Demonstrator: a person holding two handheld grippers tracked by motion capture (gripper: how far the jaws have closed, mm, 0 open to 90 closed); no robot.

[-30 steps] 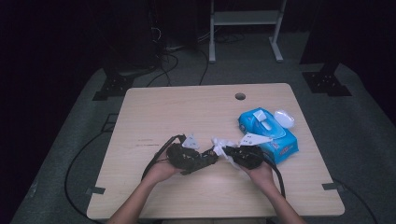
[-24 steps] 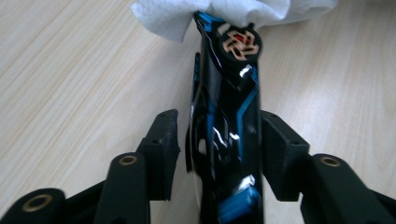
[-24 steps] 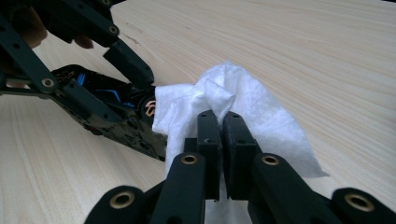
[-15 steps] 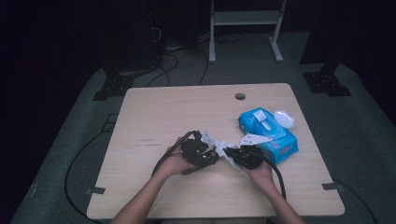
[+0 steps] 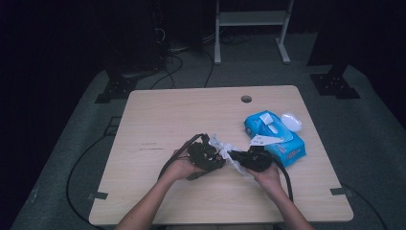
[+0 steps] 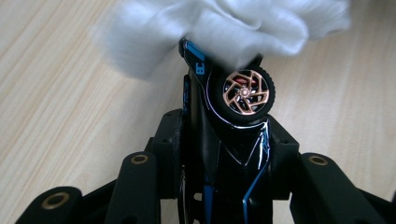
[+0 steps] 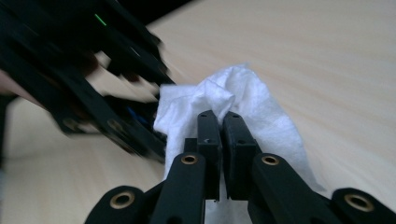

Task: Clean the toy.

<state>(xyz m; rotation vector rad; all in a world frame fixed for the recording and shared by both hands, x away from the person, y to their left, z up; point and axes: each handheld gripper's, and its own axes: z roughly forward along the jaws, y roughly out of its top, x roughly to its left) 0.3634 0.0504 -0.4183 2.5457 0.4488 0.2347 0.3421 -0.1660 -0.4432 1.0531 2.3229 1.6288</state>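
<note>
While our left gripper (image 6: 219, 154) clamps the black toy car (image 6: 233, 107), jaws just closing further, our right gripper (image 7: 222, 140) pinches the white wipe (image 7: 243, 102) against it above the bench (image 5: 163, 120)

I am bringing both forearms in from the near edge, hands meeting in front of me over the middle of the table. My left gripper (image 5: 207, 155) is pointing toward my right one; its jaws have just been closing and are clamping a black toy car (image 6: 231, 116) between them. My right gripper (image 5: 251, 160) is facing left, its jaws pressing nearly together on a white wipe (image 7: 233, 105), touching the other gripper's load.
</note>
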